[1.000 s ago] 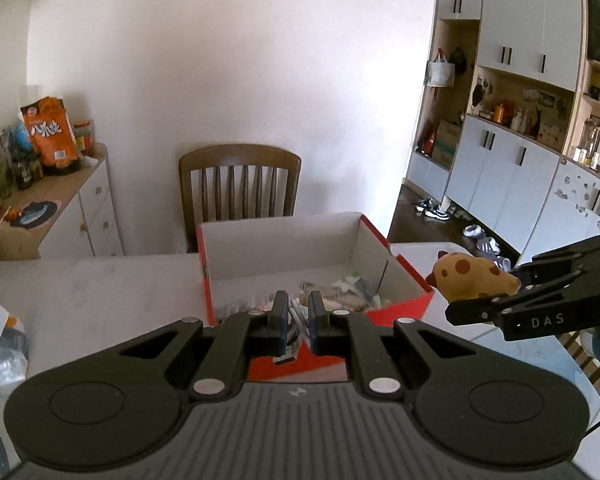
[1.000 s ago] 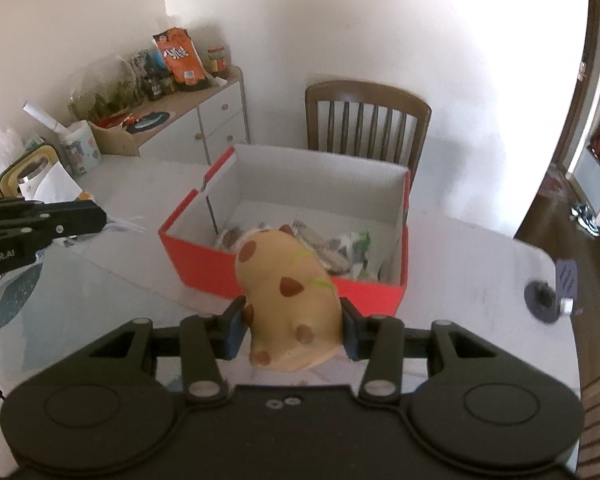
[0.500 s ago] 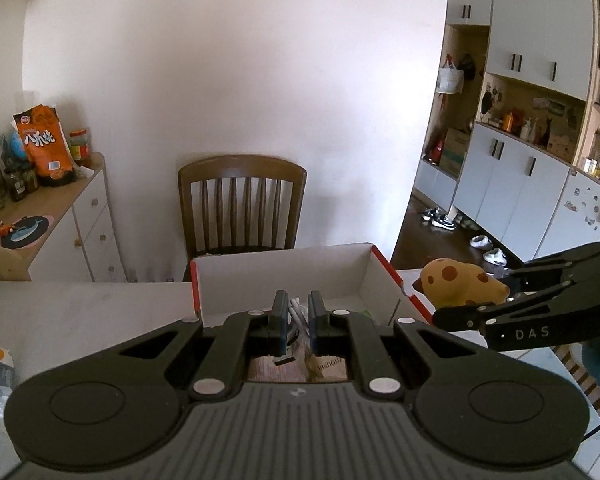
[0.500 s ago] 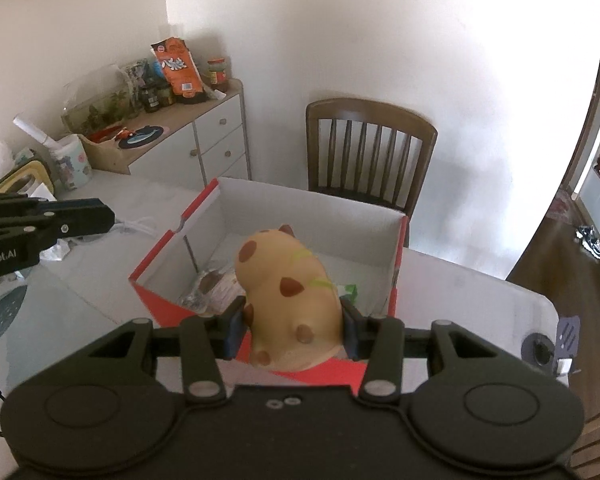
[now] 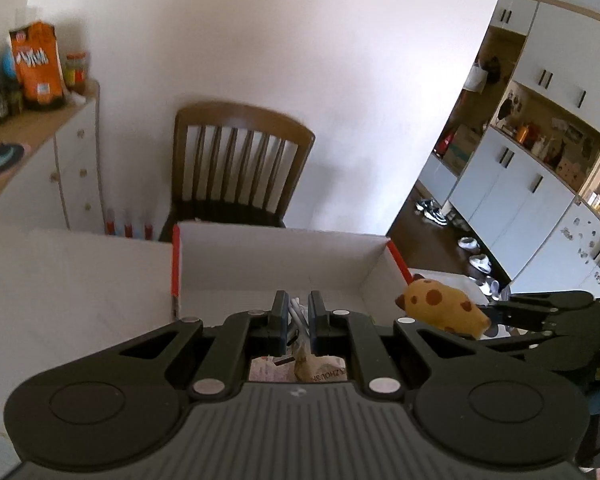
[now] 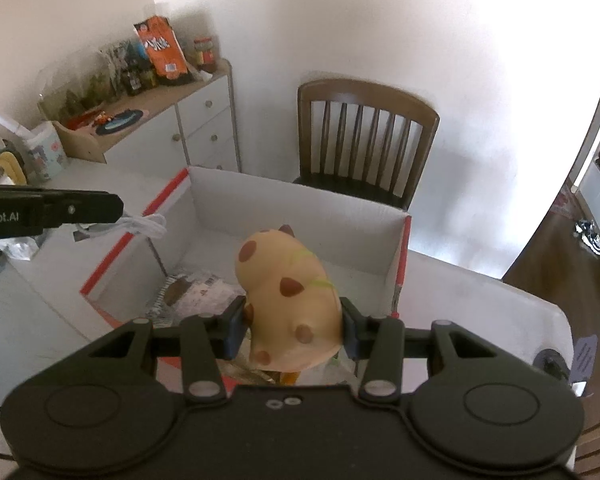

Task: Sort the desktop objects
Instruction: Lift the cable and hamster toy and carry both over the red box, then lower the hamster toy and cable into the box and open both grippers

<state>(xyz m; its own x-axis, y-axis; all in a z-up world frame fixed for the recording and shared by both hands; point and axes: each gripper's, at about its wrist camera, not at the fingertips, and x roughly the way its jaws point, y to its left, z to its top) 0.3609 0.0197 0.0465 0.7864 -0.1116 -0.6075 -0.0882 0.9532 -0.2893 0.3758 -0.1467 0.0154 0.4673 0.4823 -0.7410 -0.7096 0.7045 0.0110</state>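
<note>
Grippers have both advanced over the red box (image 6: 100,276), the right gripper (image 6: 293,330) clamped on the spotted plush toy (image 6: 290,300), the left gripper (image 5: 298,322) pinching a white cable (image 6: 142,226), so drops look imminent.

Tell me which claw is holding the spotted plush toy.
The right claw: its pads clamp the yellow, brown-spotted plush toy; the left claw pinches only a thin white cable.
</note>
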